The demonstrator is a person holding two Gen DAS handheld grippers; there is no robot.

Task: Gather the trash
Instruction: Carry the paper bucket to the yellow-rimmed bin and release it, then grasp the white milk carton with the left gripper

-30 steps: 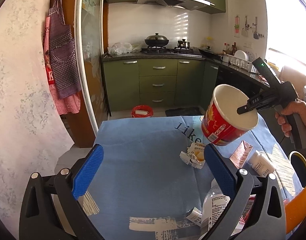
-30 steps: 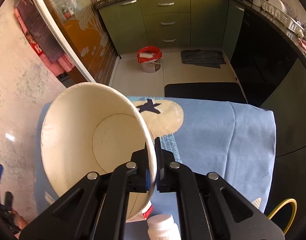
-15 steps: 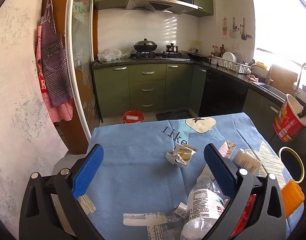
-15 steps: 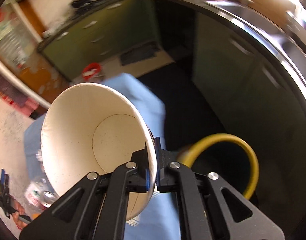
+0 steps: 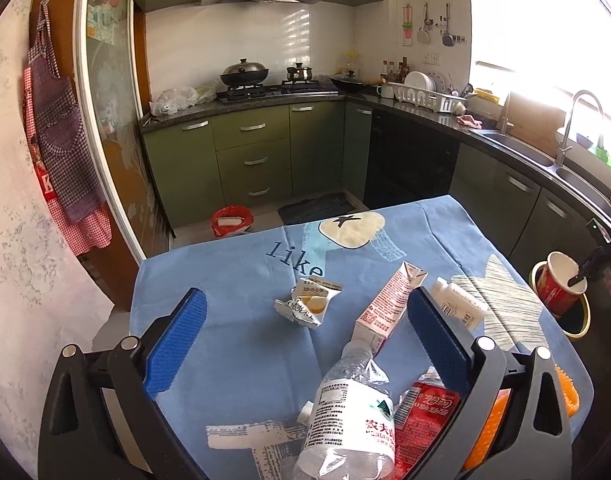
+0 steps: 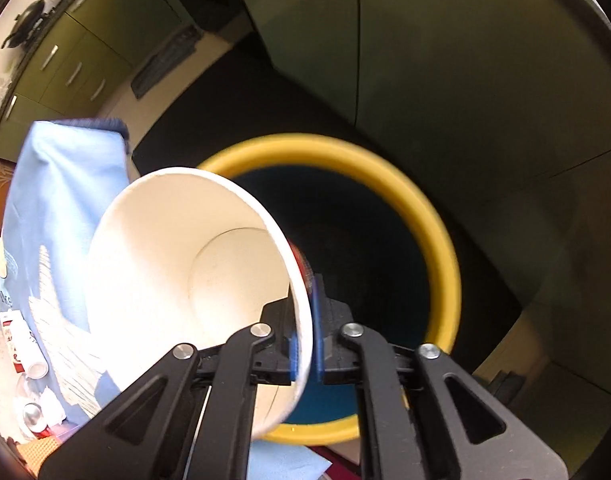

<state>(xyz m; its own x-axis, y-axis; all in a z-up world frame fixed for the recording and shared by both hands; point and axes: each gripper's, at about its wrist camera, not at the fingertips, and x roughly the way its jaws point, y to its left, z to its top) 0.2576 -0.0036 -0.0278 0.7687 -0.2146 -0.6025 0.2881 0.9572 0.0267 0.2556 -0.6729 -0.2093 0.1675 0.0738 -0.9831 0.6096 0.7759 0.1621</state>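
The red paper cup (image 6: 177, 264) with a white inside hangs tilted over the yellow-rimmed bin (image 6: 437, 232). Its rim still sits between the pads of my right gripper (image 6: 305, 320), whose jaws are opening with a small gap showing. From the left wrist view the cup (image 5: 557, 288) and right gripper (image 5: 597, 260) are just above the bin (image 5: 581, 328), beside the table's right edge. My left gripper (image 5: 305, 296) stands open above the blue tablecloth (image 5: 233, 280). Under it lie a crumpled wrapper (image 5: 307, 306), a carton (image 5: 389, 304), a clear plastic bottle (image 5: 353, 412) and a red cola can (image 5: 425, 416).
A small white bottle (image 5: 459, 306) lies near the table's right side and an orange brush (image 5: 565, 396) at its near right corner. Dark green cabinets (image 5: 249, 160) and a counter with a sink (image 5: 517, 148) ring the room. A red bucket (image 5: 231, 220) stands on the floor.
My right gripper carried the cup from above the table, off its right edge and down over the bin, and its jaws have begun parting. The left gripper drew back and rose a little.
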